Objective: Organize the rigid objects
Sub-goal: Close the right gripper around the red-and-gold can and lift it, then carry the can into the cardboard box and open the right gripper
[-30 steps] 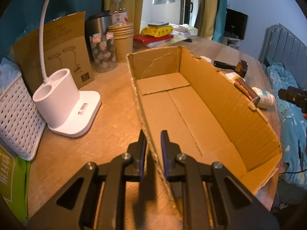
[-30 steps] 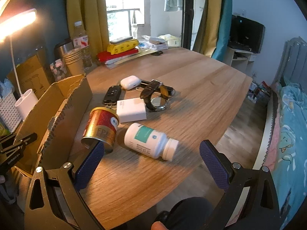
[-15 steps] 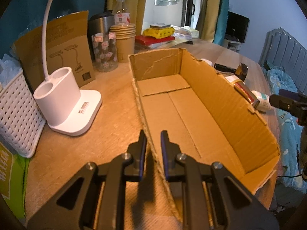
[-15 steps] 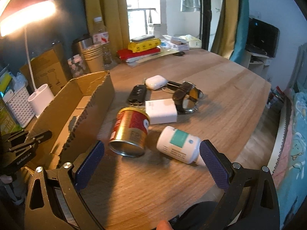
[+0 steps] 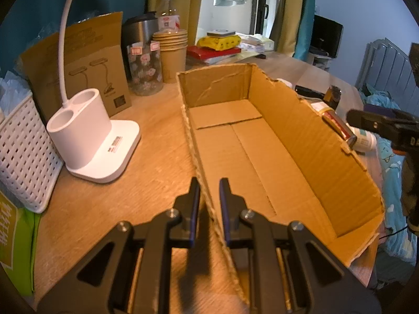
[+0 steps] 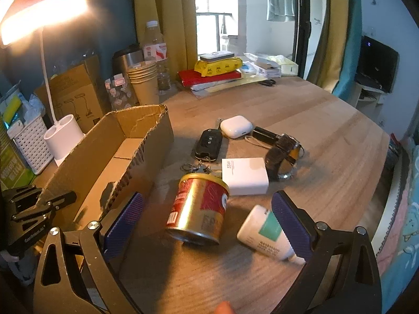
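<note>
We clamp our left gripper (image 5: 208, 196) on the near wall of the empty cardboard box (image 5: 301, 141), low centre of frame, probably to steady it for loading. Our right gripper (image 6: 207, 217) gapes wide and empty around the gold-and-red can (image 6: 199, 209), lying at lower centre beside a white pill bottle (image 6: 264, 230). Just behind, the white charger (image 6: 244, 175) reads "33W"; the can's lettering is unreadable.

You face a dark teal wall (image 6: 78, 39), yellow curtains (image 6: 167, 13), a bright window (image 6: 214, 5) and a glowing lamp (image 6: 42, 15).
</note>
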Available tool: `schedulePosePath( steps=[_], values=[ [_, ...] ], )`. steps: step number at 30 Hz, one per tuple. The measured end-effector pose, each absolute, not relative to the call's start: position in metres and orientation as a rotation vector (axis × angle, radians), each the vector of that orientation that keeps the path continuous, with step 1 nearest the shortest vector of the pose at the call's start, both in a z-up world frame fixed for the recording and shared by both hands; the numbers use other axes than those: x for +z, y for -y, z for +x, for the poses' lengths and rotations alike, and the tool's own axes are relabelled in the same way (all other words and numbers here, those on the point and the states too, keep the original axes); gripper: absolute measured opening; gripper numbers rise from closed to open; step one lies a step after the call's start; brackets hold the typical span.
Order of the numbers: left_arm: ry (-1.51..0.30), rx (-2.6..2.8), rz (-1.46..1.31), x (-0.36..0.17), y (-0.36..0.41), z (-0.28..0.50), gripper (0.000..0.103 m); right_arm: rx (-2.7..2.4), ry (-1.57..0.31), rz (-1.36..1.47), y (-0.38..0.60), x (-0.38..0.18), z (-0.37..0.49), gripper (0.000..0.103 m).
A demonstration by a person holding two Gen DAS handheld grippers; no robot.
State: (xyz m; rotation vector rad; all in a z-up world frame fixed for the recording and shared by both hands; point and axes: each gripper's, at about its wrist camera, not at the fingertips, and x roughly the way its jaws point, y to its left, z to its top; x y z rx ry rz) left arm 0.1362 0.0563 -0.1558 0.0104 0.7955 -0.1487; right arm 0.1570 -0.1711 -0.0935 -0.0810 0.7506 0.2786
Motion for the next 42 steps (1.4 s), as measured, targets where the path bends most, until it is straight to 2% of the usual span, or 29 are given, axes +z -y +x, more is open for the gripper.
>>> schedulePosePath(
  steps=[4, 9, 12, 15, 19, 23, 32, 42],
  values=[
    [-0.802, -0.148, 0.003, -0.157, -0.057, 0.137, 0.016, 0.284, -0.765, -0.102, 0.165, -0.099, 0.167, 0.087],
    [-0.806, -0.145, 0.002, -0.158, -0.057, 0.138, 0.017, 0.292, -0.801, -0.122, 0.159, -0.109, 0.179, 0.085],
    [-0.805, -0.144, 0.005, -0.158, -0.057, 0.138, 0.017, 0.3, -0.819, -0.134, 0.155, -0.115, 0.181, 0.078],
    [-0.805, -0.143, 0.004, -0.158, -0.057, 0.138, 0.017, 0.297, -0.838, -0.149, 0.151, -0.122, 0.184, 0.076],
    [-0.805, -0.142, 0.006, -0.158, -0.057, 0.138, 0.017, 0.288, -0.859, -0.164, 0.148, -0.13, 0.186, 0.064],
    [-0.807, -0.142, 0.004, -0.158, -0.057, 0.138, 0.017, 0.288, -0.855, -0.169, 0.148, -0.13, 0.185, 0.059],
    [-0.807, -0.142, 0.002, -0.158, -0.057, 0.138, 0.017, 0.3, -0.824, -0.157, 0.152, -0.117, 0.175, 0.059],
    [-0.808, -0.142, 0.003, -0.158, -0.057, 0.138, 0.017, 0.371, -0.733, -0.132, 0.146, -0.068, 0.146, 0.058]
  ],
)
